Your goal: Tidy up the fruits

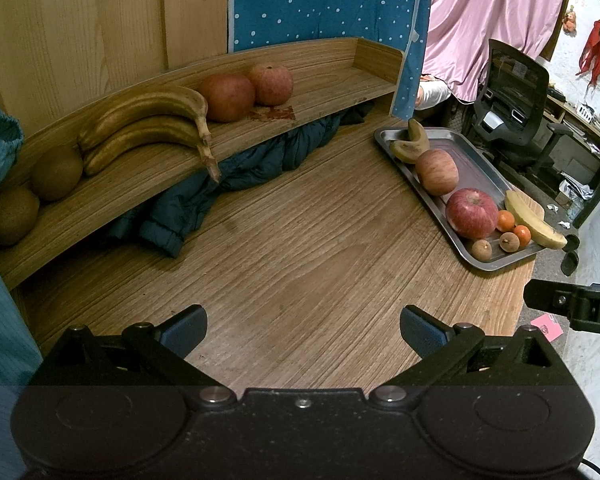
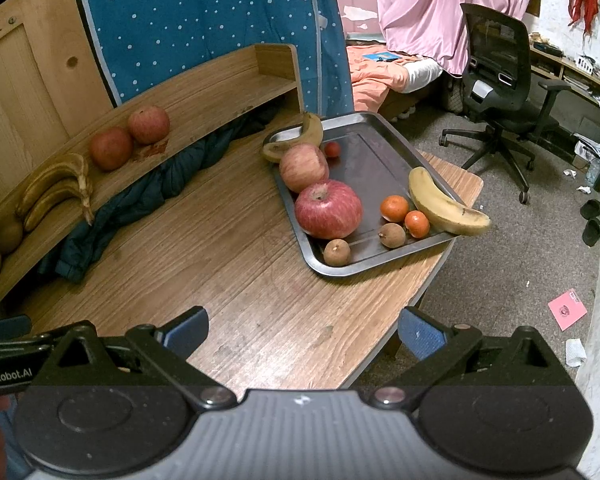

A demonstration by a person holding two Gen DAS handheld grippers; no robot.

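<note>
A metal tray [image 2: 384, 128] [image 1: 476, 160] at the table's right end holds two apples [image 2: 328, 208] [image 1: 471, 213], a yellow banana [image 2: 444, 204] [image 1: 534, 222], a darker banana [image 2: 300, 138], small oranges [image 2: 395, 208] and small brown fruits [image 2: 337, 253]. A wooden shelf [image 1: 332, 76] [image 2: 220, 84] holds two bananas [image 1: 148, 128], two apples [image 1: 228, 96] and two brown round fruits [image 1: 56, 172]. My left gripper [image 1: 303, 330] is open and empty over the table. My right gripper [image 2: 303, 330] is open and empty, short of the tray.
A dark blue jacket [image 1: 236, 176] is stuffed under the shelf. The wooden table [image 1: 300, 248] ends just right of the tray. A black office chair [image 2: 496, 92] stands on the floor beyond. Blue dotted fabric [image 2: 204, 12] hangs behind the shelf.
</note>
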